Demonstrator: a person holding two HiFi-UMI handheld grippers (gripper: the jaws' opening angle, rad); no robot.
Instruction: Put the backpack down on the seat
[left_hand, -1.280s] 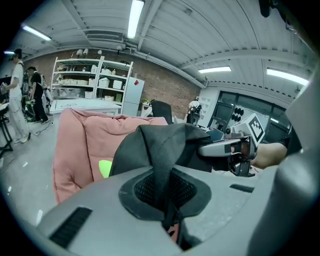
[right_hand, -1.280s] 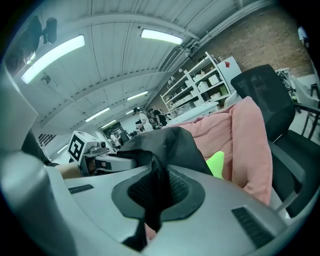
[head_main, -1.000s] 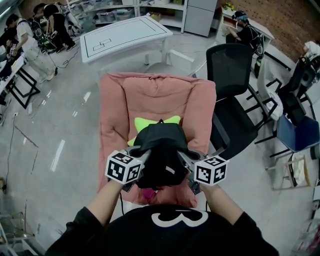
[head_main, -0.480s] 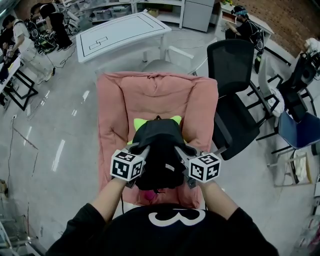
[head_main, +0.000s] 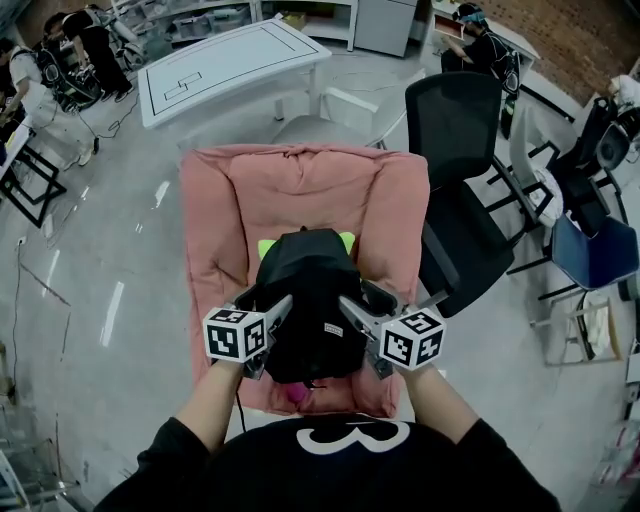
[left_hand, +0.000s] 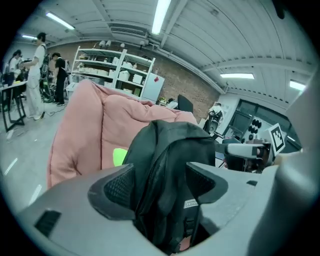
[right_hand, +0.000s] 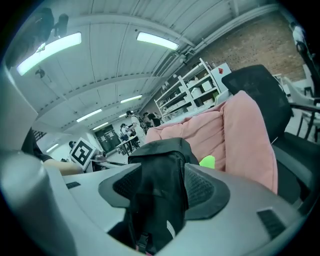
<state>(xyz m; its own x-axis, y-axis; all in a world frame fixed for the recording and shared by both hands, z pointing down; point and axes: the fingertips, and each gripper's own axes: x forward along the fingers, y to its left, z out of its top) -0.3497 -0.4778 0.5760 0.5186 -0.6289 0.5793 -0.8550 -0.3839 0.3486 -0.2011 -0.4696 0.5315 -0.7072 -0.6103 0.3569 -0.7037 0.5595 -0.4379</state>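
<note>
The black backpack (head_main: 305, 300) rested on the seat of the pink armchair (head_main: 300, 190), and its small white tag (head_main: 333, 328) was too fine to read. The left gripper (left_hand: 160, 180) and right gripper (right_hand: 162, 182) flanked it, their jaws opening with its fabric loose between the pads. Around it were a glossy grey floor (head_main: 110, 250), a white table (head_main: 220, 65), a black office chair (head_main: 465, 130) and a brick wall (head_main: 560, 30).

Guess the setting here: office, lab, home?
Likely a lab or workshop room: storage shelves along a brick wall, a white work table, a black office chair, other people working at desks.
</note>
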